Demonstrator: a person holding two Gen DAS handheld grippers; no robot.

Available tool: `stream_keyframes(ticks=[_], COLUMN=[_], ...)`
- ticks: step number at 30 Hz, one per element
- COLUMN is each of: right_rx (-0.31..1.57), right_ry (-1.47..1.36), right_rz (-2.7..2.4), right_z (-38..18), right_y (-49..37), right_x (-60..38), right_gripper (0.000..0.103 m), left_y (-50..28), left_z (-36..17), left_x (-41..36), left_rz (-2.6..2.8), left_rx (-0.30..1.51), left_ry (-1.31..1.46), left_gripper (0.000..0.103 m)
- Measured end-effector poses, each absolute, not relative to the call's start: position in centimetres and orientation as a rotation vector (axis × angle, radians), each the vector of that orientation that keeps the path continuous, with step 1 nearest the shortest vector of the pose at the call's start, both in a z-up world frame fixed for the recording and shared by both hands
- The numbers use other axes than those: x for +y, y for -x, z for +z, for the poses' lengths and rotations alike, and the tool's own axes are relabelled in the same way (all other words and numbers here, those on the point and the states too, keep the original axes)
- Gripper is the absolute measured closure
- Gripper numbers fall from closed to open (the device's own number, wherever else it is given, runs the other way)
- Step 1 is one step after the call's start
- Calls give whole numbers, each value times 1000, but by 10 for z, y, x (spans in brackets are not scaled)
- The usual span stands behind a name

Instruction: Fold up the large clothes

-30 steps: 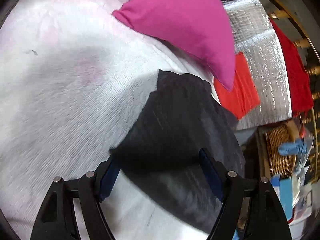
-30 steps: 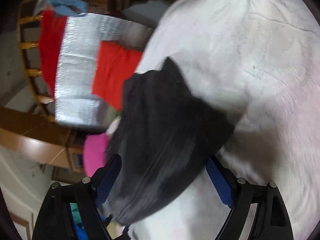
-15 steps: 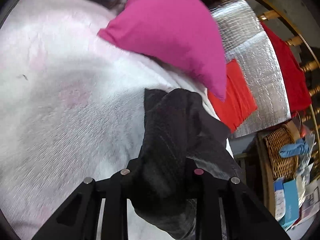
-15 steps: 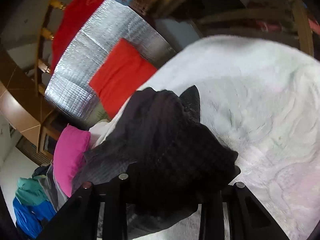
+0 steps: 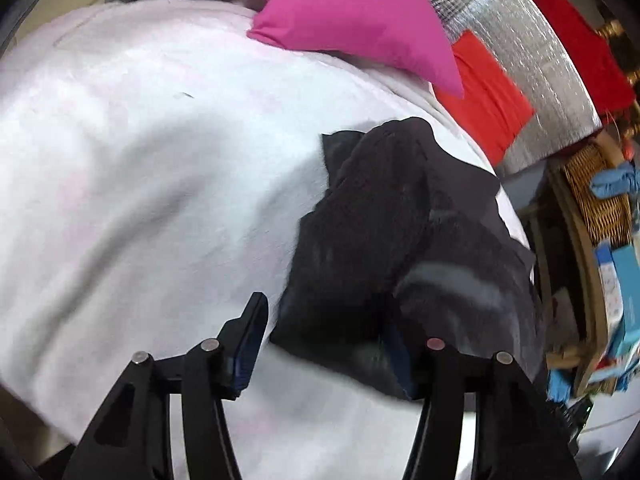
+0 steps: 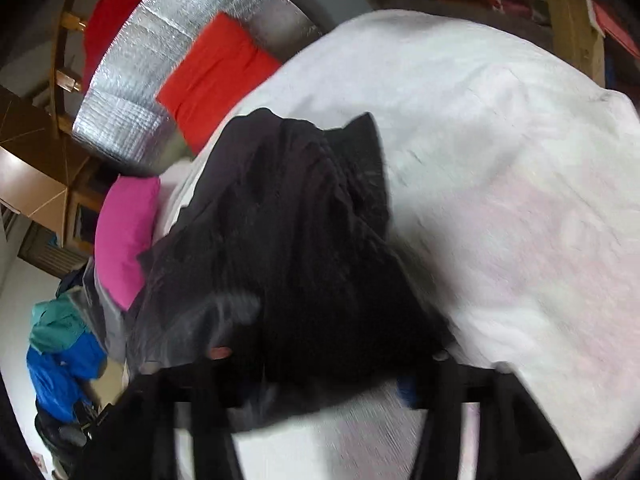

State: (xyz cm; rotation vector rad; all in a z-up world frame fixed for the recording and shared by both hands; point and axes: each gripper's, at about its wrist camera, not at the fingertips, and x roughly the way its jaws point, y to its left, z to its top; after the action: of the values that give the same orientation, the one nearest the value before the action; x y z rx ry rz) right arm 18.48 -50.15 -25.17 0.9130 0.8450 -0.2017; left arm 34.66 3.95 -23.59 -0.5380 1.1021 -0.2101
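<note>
A: Logging progress, left view first. My left claw [image 5: 326, 344] stands wide apart, jaws spread at about 7 and 5 o'clock of the frame. The near edge of the black garment [image 5: 396, 240] lies in the gap and drapes over the right finger, yet neither pad presses it. I judge it released, not gripped.

B: Where does the garment sit?

A: On the white blanket [image 5: 140, 180], from frame centre out toward 3 o'clock. It is a bunched, layered heap with one corner sticking up toward 12. The pink pillow [image 5: 352, 16] is well apart at 12 to 1 o'clock, and the wicker basket [image 5: 592, 196] sits beyond the bed edge at 3.

B: And the right side?

A: In the right view the black garment [image 6: 304, 248] fills the centre and hangs over my right claw [image 6: 320, 384] at 6 o'clock. The fingers are blurred and mostly buried in cloth. I cannot tell whether that claw is spread or closed on fabric. The white blanket [image 6: 520, 200] runs from 12 round to 4.

B: Status of the fold?

A: My judgement: partly done at best. The cloth is doubled over itself, but the edges are uneven and the top layer is rumpled. Left to do: flatten, square the corners, and probably fold once more.
</note>
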Motion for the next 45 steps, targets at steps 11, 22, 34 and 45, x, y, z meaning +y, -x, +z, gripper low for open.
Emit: stream_keyframes(ticks=[11,22,34,45], right_rx=[787,748,629,897], right_ry=[-794,-542,-589,-328], right_rz=[-246,-335,-400,8], right_z=[-225,-220,-197,-203], right_y=[-234,-293,-290,-440], right_x=[-543,-520,-510,-341], right_gripper=[23,88,25,66], left_y=[-406,-444,-452,-435], left_z=[-235,-243,-236,-208], left_x=[14,-36,-39,-16], left_rz=[-176,-209,-151,-83], left_rx=[1161,1061,1032,878], left_ry=[438,323,341,195], left_gripper=[28,59,46,45])
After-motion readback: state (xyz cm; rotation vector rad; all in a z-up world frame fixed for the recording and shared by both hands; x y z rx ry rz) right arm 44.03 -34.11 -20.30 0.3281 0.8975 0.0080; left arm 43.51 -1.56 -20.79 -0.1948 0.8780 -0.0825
